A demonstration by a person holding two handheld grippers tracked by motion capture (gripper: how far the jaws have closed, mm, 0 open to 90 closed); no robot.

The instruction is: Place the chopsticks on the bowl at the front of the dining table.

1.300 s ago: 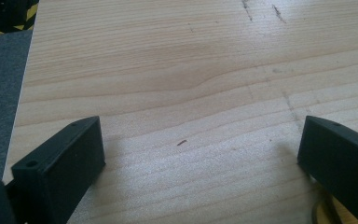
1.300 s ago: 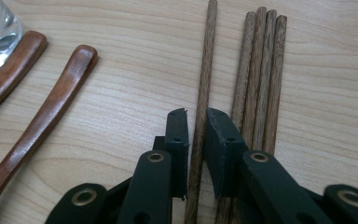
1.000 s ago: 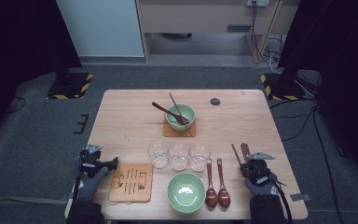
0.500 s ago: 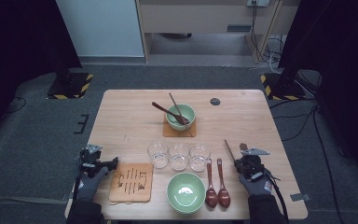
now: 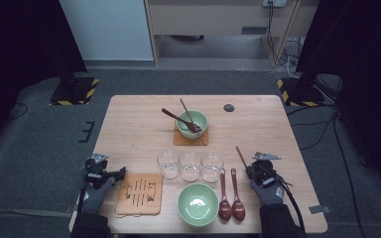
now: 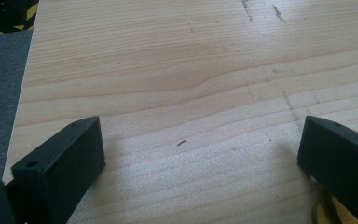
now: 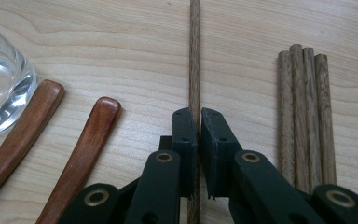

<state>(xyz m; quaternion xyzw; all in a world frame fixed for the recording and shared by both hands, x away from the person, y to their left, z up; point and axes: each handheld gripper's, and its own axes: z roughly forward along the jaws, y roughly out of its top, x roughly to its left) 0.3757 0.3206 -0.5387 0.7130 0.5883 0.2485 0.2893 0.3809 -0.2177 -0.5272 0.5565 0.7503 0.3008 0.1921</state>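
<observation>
Chopstick (image 7: pixel 195 56), clamped between the right gripper's (image 7: pixel 199 122) jaws, points across the pale wooden worktop (image 5: pixel 144 119), beside four loose chopsticks (image 7: pixel 303 98). Grey carpet surrounds the worktop. Far green bowl (image 5: pixel 192 124) holds a spoon and chopstick; near bowl (image 5: pixel 198 204) looks empty. Left gripper's (image 6: pixel 200 154) jaws stand apart.

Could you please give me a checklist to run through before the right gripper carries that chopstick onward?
1. Right gripper shut on the single brown wooden chopstick: ok.
2. Chopstick centred between the jaws: ok.
3. Chopstick clear of the wooden table: cannot tell.
4. Four spare brown wooden chopsticks apart from the grip: ok.
5. Far green ceramic bowl has room beside its spoon and chopstick: ok.
6. Left gripper open, nothing between its jaws: ok.
</observation>
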